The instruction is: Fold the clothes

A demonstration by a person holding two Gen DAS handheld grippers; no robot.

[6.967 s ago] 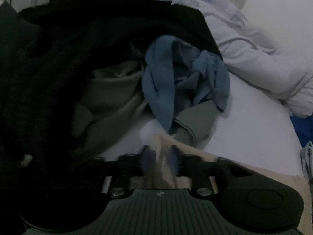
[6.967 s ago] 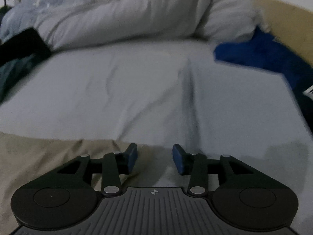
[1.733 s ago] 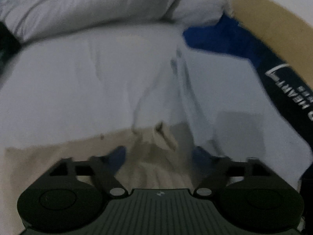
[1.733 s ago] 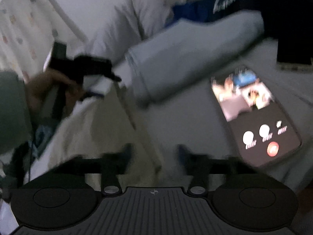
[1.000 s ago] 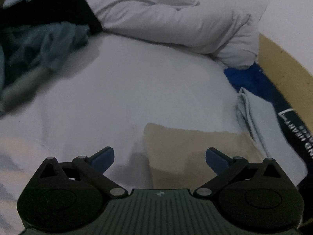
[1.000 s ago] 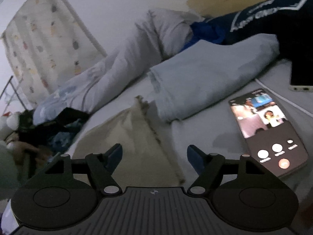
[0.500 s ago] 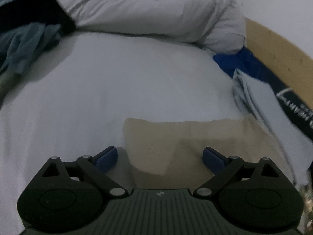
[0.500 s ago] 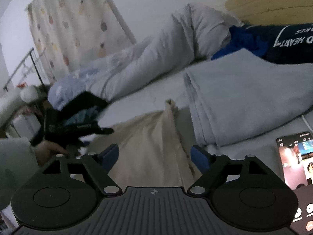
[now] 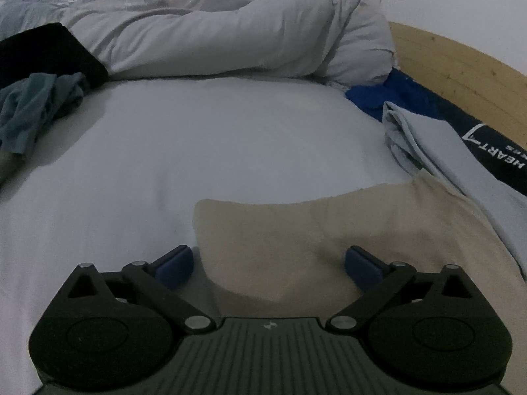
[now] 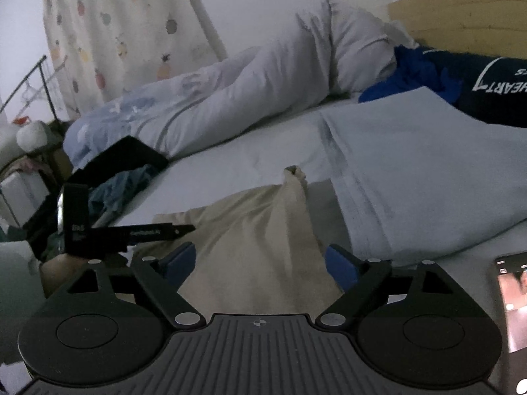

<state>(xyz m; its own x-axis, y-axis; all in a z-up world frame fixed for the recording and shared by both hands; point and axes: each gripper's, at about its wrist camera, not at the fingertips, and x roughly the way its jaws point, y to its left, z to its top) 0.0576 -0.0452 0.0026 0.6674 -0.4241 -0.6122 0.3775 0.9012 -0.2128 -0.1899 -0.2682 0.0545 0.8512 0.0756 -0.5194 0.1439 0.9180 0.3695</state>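
The left tool (image 9: pixel 266 265) hangs wide over the near edge of the folded beige garment (image 9: pixel 346 227), gripping nothing. The right tool (image 10: pixel 260 263), its jaws opening, straddles the same beige garment (image 10: pixel 257 237) without pressing it. The garment lies flat on the white bed (image 9: pixel 197 138); just beside it rests a folded pale-blue garment (image 10: pixel 411 171). Beyond it lies a bunched duvet (image 9: pixel 230 39).

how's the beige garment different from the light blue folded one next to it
The beige garment is tan and lies flat in a thin layer; the light blue garment is pale blue and stacked in a thicker fold with layered edges showing. The beige one lies right in front of both tongs; the blue one sits off to the side, nearer the wooden headboard. Both rest on the white sheet, edges touching.
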